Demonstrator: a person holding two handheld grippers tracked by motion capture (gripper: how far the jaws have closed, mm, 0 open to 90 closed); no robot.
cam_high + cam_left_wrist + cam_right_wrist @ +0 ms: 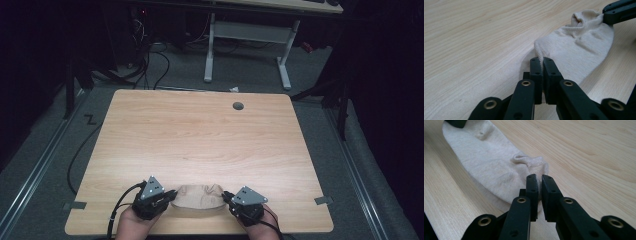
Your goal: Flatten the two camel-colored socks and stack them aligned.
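Observation:
A beige sock (199, 198) lies flat near the front edge of the wooden table (200, 135), stretched between both grippers. My left gripper (172, 196) is shut on the sock's left end; in the left gripper view the jaws (541, 60) pinch a fold of the sock (579, 47). My right gripper (226, 196) is shut on the sock's right end, by the ribbed cuff; in the right gripper view the sock (491, 167) runs away from the gripper (538, 178), with fabric pinched between the jaws. A hand holds each gripper from the bottom edge.
A round cable hole (238, 106) sits near the table's far edge. Beyond the table stand a white desk frame (247, 47) and loose cables (150, 60) on the grey floor. Tape marks (324, 200) flag the front corners.

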